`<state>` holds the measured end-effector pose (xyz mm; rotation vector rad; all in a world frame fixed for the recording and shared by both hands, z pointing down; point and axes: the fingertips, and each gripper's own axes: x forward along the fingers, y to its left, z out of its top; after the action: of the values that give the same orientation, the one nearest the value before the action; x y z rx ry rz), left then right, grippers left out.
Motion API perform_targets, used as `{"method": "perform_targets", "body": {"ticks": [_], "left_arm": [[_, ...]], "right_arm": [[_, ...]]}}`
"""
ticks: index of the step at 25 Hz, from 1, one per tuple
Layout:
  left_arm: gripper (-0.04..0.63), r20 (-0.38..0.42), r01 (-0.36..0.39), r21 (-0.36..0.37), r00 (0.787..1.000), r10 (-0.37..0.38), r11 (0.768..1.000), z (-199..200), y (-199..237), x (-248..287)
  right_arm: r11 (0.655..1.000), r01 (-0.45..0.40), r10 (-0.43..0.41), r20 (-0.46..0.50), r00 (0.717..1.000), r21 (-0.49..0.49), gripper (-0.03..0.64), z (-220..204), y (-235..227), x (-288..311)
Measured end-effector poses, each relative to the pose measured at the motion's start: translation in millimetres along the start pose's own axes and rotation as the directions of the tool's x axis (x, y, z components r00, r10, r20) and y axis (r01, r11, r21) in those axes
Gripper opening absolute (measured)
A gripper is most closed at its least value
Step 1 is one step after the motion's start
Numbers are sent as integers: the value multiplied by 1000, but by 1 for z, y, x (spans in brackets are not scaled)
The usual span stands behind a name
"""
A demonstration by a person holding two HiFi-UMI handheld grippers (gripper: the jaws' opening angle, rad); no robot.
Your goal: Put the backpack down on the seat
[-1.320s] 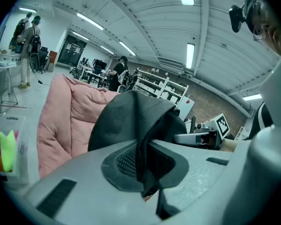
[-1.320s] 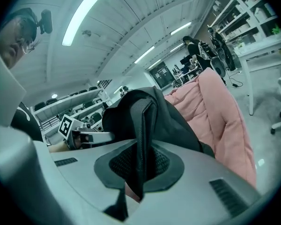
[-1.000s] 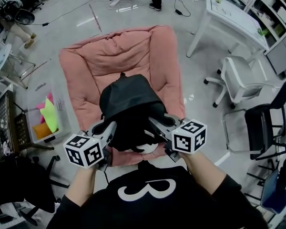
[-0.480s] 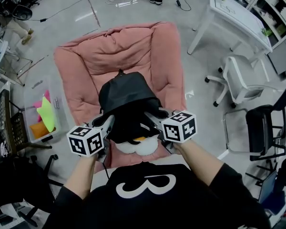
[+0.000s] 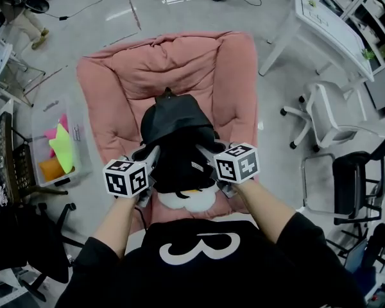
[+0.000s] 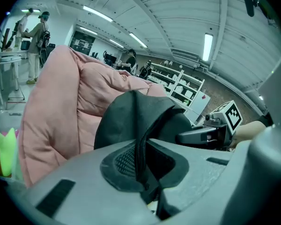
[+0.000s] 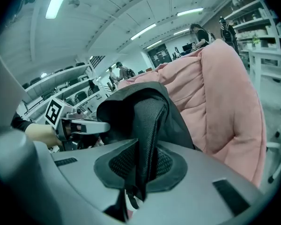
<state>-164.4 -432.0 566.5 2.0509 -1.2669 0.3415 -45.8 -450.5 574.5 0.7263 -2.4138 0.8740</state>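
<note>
A black fabric backpack (image 5: pixel 176 133) is over the middle of the pink padded seat (image 5: pixel 109 101). Its top loop lies toward the seat's back edge, and its lower end, where a white patch with a bit of orange shows, is over the front edge. Whether it rests on the cushion or hangs just above it cannot be told. The left gripper (image 5: pixel 153 154) meets the backpack's left side and the right gripper (image 5: pixel 202 150) its right side, level with each other near the front edge. In the left gripper view the jaws are pinched narrow on a thin black strap (image 6: pixel 140 125) that rises edge-on from between them to the backpack's body. In the right gripper view the jaws are likewise clamped on a black mesh-padded shoulder strap (image 7: pixel 147 125). Each gripper's marker cube shows in the other's view. On the floor off the seat's left edge stands a clear plastic bin (image 5: pixel 77 140) holding yellow-green, pink and orange things. Off the right edge are a white table (image 5: pixel 327 27), a white office chair (image 5: pixel 321 117) and a black chair (image 5: pixel 353 178).
</note>
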Motion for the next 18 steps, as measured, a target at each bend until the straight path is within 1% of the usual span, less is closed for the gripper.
{"method": "perform_targets", "body": {"ticks": [2,6,9,11,14,17,18], "left_arm": [[20,-1,-10,5,1000,10,1000,0,6,6],[20,1,-9,40,1000,9,999,2,16,15],[20,3,0,34,1000,-1,999,4,23,23],[32,-6,1,24,1000,-1,1000,5,27,27],[114,-19,-2,0,1000,2,1000,2,33,27],[202,-9,3,-44,1000,-4,999,-2,35,22],[233,-5,18,-57,1000,-19,998,-3,34,19]], "right_arm": [[1000,16,-16,-9,1000,-3,35,-1,-5,9],[1000,24,-24,-23,999,4,38,0,-14,23],[998,56,-56,-45,997,-5,48,2,-24,30],[995,92,-94,-69,993,-34,76,3,-30,35],[992,118,-121,-76,990,-46,137,3,-35,37],[989,142,-144,-56,988,-39,243,6,-41,32],[988,149,-151,-46,987,-42,262,8,-42,29]]}}
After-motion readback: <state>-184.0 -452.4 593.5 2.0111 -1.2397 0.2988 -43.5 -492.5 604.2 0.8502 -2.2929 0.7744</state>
